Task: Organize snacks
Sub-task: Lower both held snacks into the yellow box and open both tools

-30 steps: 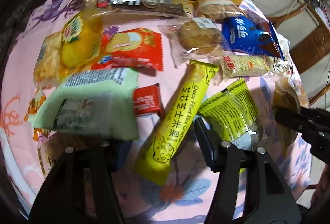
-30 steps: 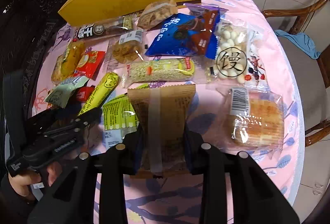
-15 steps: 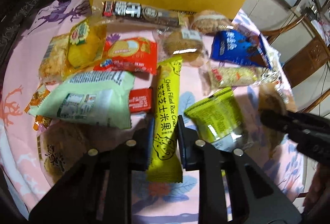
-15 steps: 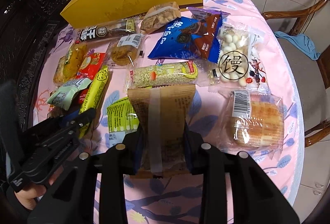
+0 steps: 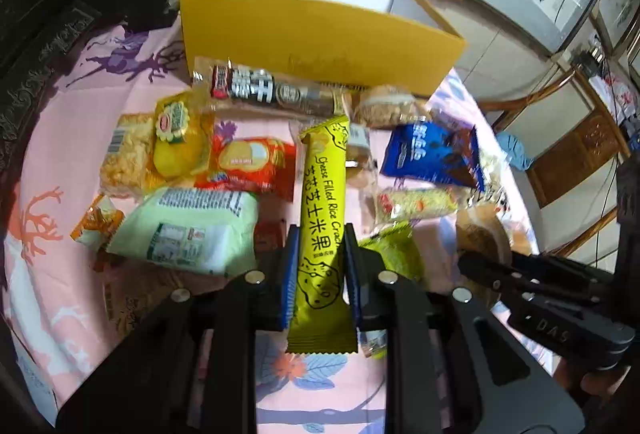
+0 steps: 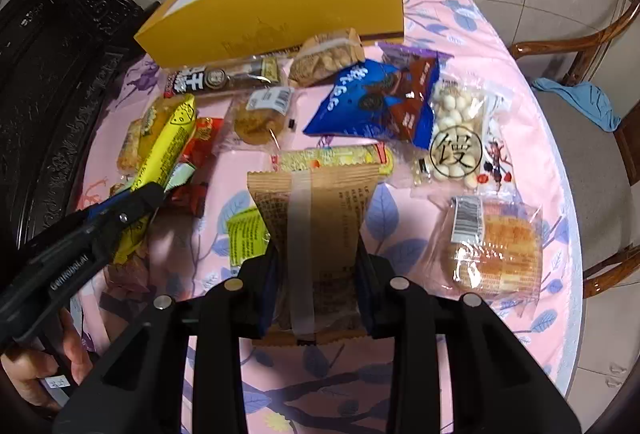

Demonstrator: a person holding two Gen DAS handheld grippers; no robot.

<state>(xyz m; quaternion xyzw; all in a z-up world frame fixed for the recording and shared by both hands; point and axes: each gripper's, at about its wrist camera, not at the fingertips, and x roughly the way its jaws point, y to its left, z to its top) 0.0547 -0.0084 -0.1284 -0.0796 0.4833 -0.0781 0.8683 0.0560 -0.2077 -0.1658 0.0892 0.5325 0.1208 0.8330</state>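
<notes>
My left gripper (image 5: 318, 266) is shut on a long yellow rice cracker pack (image 5: 322, 218), held lifted above the table and pointing toward the open yellow box (image 5: 320, 42) at the back. From the right wrist view the same yellow rice cracker pack (image 6: 164, 154) sticks out of the left gripper (image 6: 140, 206) at the left. My right gripper (image 6: 316, 274) is shut on a brown wrapped snack (image 6: 316, 210), held above the pink tablecloth (image 6: 404, 234). Several other snack packs lie spread between the grippers and the yellow box (image 6: 280, 6).
On the cloth lie a pale green pack (image 5: 188, 226), a red pack (image 5: 248, 166), a blue bag (image 6: 372, 102), a bag of white balls (image 6: 460, 134) and a wrapped cake (image 6: 496, 246). A wooden chair (image 6: 592, 46) stands right of the table. A hand (image 6: 36, 370) holds the left gripper.
The left gripper shut on the yellow rice cracker pack and lifted it off the table, tilting up so the box interior shows. The right gripper kept holding the brown snack, nearly still.
</notes>
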